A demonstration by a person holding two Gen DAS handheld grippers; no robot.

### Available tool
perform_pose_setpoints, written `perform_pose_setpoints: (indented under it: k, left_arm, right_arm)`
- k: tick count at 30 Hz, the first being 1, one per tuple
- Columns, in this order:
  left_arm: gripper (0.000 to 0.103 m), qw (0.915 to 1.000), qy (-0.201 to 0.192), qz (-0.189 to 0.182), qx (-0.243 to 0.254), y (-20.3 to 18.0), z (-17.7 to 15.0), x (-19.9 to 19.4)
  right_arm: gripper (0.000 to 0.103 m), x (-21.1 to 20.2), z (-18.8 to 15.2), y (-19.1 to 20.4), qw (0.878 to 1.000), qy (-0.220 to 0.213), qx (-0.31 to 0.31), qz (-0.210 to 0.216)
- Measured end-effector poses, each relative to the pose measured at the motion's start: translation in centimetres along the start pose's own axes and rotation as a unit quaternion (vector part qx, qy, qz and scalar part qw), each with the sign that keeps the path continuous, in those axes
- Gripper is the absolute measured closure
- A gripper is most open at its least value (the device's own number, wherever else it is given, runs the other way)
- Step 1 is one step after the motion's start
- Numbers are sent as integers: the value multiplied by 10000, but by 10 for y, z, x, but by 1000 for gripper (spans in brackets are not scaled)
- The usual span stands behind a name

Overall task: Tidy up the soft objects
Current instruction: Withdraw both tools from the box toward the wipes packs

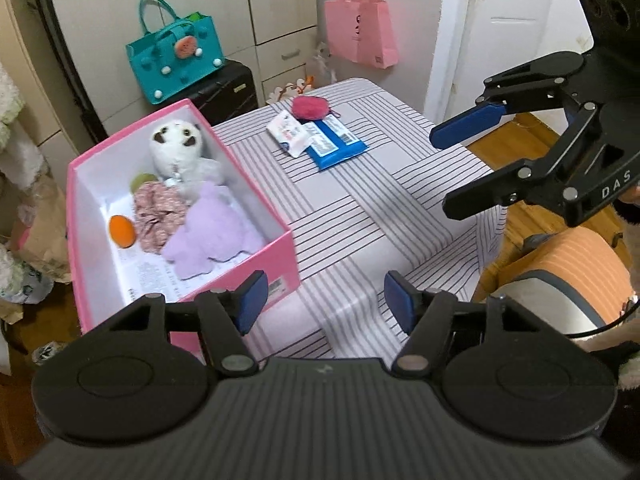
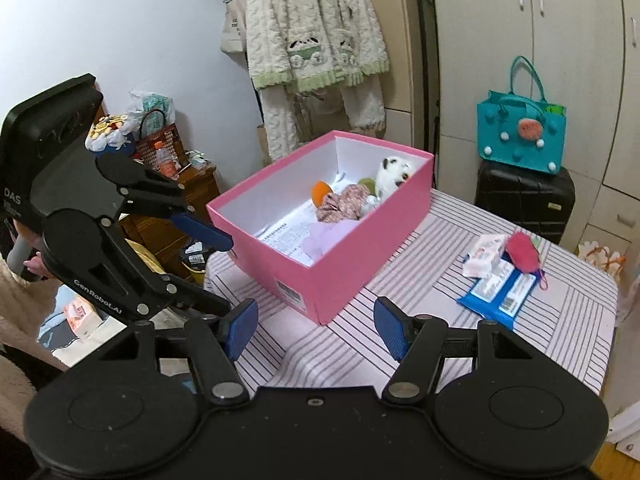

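Left wrist view, near to far: left hand-held gripper [image 1: 322, 304] released, jaws apart over the near edge of the striped counter [image 1: 360, 216], nothing between them. Right hand-held gripper [image 1: 444, 168] beyond the counter's right edge, also released and empty. Pink box [image 1: 284, 248] at the left edge, already holding a lilac plush [image 1: 208, 236], floral scrunchie [image 1: 160, 216], orange ball [image 1: 122, 232] and white plush toy [image 1: 176, 144]. Toward the far edge, out of the box: blue wipes pack [image 1: 340, 148], white tissue pack [image 1: 290, 134], magenta knitted piece [image 1: 310, 106] touching both. Likely light, limp, compressible; best pinched across its bunched middle, not by the trailing cord. Packs probably slippery film, squashy.

Right wrist view only: the knitted piece's dangling cord [image 2: 542, 280], hanging fleece robe [image 2: 316, 40]. Box's near wall hides most of the lilac plush there.
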State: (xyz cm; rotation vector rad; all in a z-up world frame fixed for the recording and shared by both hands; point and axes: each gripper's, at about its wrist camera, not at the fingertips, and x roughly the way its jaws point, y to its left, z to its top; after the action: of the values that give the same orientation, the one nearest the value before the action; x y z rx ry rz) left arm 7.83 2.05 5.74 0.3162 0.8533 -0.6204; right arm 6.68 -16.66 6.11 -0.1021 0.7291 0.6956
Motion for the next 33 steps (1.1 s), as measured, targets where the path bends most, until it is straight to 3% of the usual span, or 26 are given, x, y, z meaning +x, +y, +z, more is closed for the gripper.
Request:
perform_pose_setpoints:
  k: [6,11,21,33]
  left_arm:
    - [39,9999,-99,-127,-25,-11,10,20]
    - [39,9988,-410,-259,-12,-20,26,29]
    - [39,9941,-978,-363,-285,-25,56,58]
    - [39,9862,-1437,90,-817,-25,89,108]
  right_arm:
    - [34,6,-9,-25,9998,42,206,-53]
    - [34,6,-14,-47,9993,0,338,-142]
    - [34,2,-18,-91,9968,-420,492,-474]
    - [33,15,-13,-142,9869,-1001,49,-1261]
